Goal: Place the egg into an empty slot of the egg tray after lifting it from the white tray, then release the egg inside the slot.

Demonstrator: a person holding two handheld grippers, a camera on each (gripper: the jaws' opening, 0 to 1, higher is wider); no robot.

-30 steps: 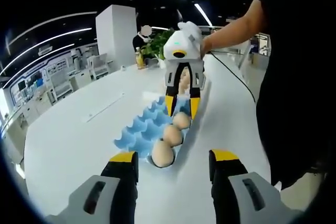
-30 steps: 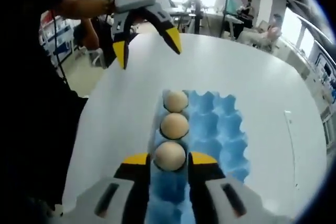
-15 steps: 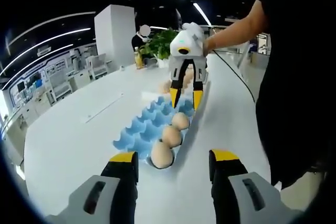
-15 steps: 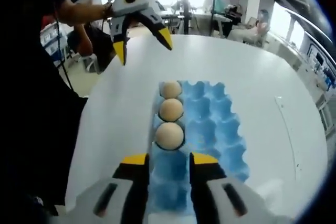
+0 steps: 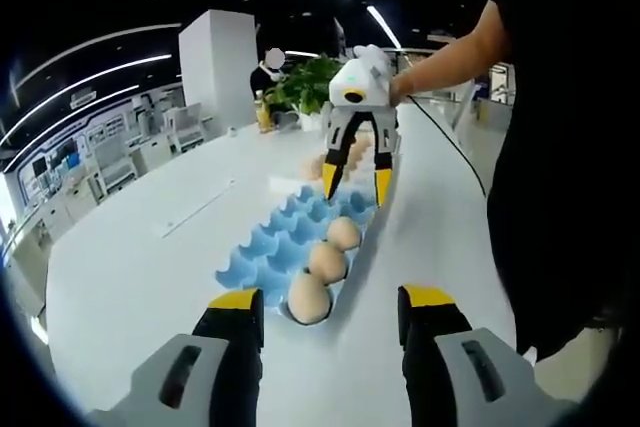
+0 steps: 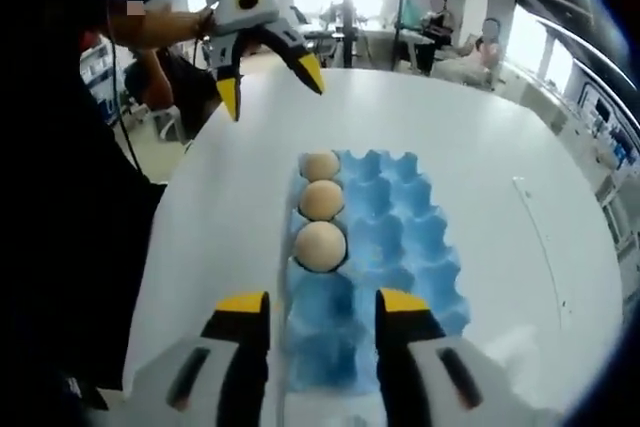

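Tan-shelled eggs sit three in a row along one edge column of the blue egg tray (image 6: 400,247): the nearest egg (image 6: 320,245) lies just ahead of the right hand-held gripper (image 6: 322,309), with two more beyond it in line. In the left gripper view the same three run away from the left hand-held gripper (image 5: 330,305), the closest one (image 5: 309,297) just beyond its tips. More eggs (image 5: 335,157) lie on what looks like the white tray past the far end of the blue one, behind the right hand-held gripper (image 5: 354,181) as it appears there; too blurred to count.

An egg is light, rigid and brittle, with a smooth curved shell that could slip. I judge it best taken across its widest part, with gentle pressure and the jaws squarely opposed.

Both hand-held grippers stand with jaws apart and nothing between them. The right one hovers over the empty slots nearest it; the left one hangs above the white counter (image 5: 130,247), short of the tray.

Count: three eggs seated, one blue tray, two hand-held grippers. Most slots are vacant.
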